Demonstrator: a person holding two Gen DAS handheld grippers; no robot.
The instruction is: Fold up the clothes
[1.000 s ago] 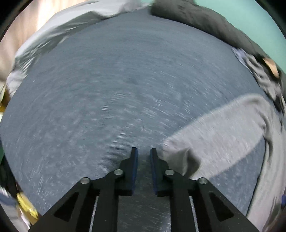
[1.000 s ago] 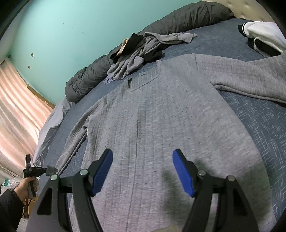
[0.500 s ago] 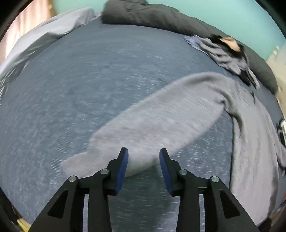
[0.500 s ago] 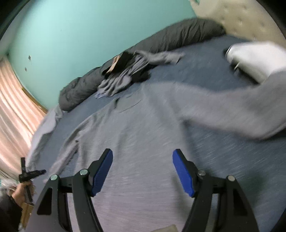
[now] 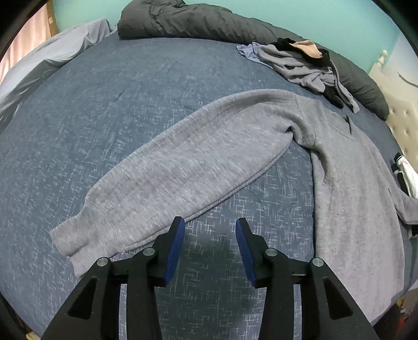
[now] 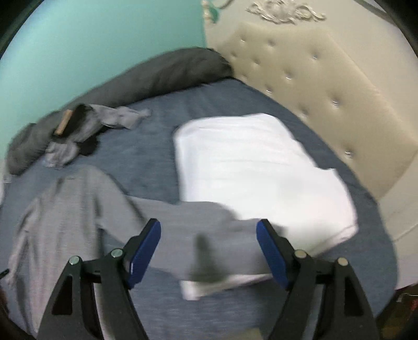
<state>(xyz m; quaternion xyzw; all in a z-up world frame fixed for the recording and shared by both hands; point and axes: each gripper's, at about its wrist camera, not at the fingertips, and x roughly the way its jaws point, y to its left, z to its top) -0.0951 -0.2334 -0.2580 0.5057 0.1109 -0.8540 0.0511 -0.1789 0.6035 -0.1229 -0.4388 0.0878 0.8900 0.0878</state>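
Grippers hang open over a blue bedspread [image 5: 109, 109] where a grey sweater [image 5: 352, 188] lies spread flat. The left gripper [image 5: 210, 236] has just been widening its jaws, which stand partly apart with only bedspread between them; its left fingertip overlaps the lower edge of the sweater's outstretched sleeve [image 5: 183, 167], contact uncertain. The right gripper [image 6: 208, 244] has also just been opening and stands wide, empty, above the other sleeve [image 6: 198, 225], which runs across a folded white garment [image 6: 250, 162] by the tufted cream headboard [image 6: 326, 86]. That view is smeared by motion, so cloth edges are hard to read, and the sweater's hem is cut off below. A loose pile of clothes [image 5: 303, 65] sits by the dark rolled duvet [image 5: 198, 23]. A second ago the left view showed mostly bare bedspread and the right looked down on the sweater's body.
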